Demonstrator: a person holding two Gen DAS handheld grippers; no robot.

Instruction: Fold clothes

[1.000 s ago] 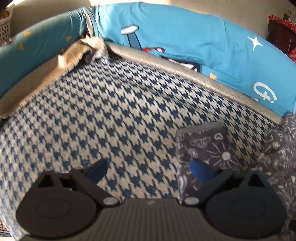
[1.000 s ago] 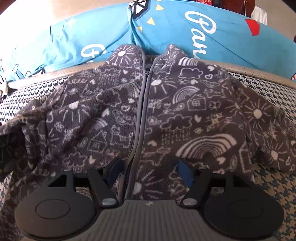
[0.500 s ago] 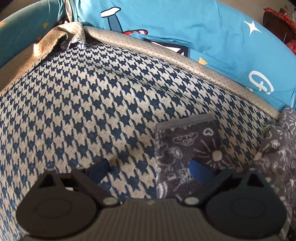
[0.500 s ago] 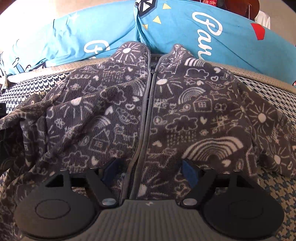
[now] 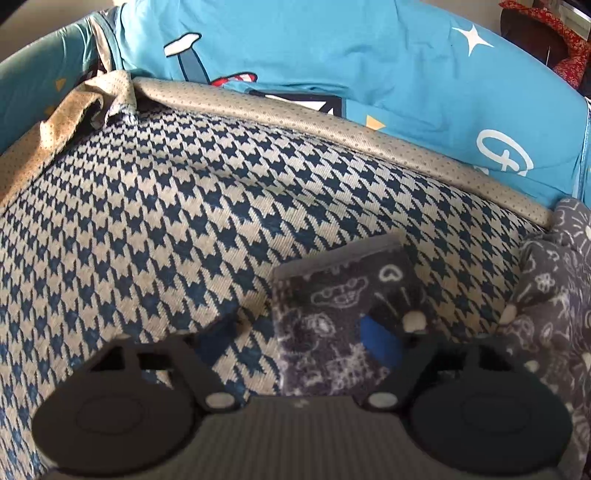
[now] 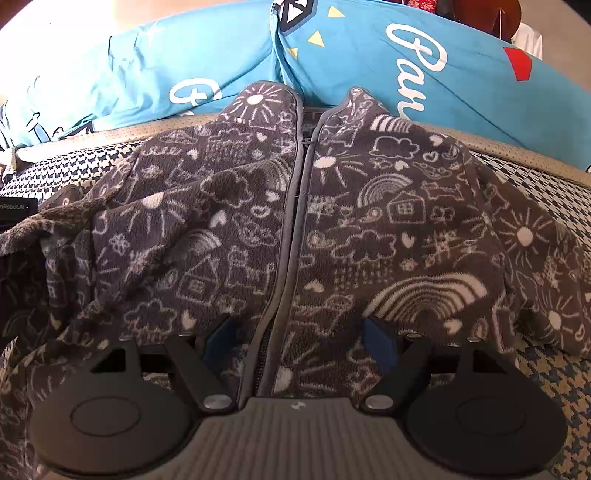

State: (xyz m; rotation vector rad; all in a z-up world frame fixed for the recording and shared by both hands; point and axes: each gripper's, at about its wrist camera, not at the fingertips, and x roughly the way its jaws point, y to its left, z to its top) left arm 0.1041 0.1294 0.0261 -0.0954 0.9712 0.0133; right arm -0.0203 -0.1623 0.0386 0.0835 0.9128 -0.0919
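A dark grey fleece jacket (image 6: 388, 229) printed with white doodles lies front up on a blue and beige houndstooth cover (image 5: 166, 229), its zip (image 6: 295, 221) running down the middle. My right gripper (image 6: 297, 341) hovers open over the jacket's lower part, one finger on each side of the zip. In the left wrist view one sleeve end (image 5: 332, 306) lies flat on the cover. My left gripper (image 5: 297, 343) straddles its near part and its jaws are closing. The right pad (image 5: 380, 343) is over the sleeve, while the left pad (image 5: 214, 343) is still on bare cover.
Bright blue printed cushions (image 5: 369, 62) (image 6: 184, 74) line the back, above the cover's beige dotted border (image 5: 332, 125). That border is rumpled at the back left corner (image 5: 81, 110). More of the jacket bunches at the right edge (image 5: 554, 280). A red patterned item (image 5: 546, 33) sits behind.
The left gripper has moved to the right and down to the sleeve end, which now lies between its fingers, and its jaws have narrowed. The right gripper has kept its place, with its jaws slightly wider.
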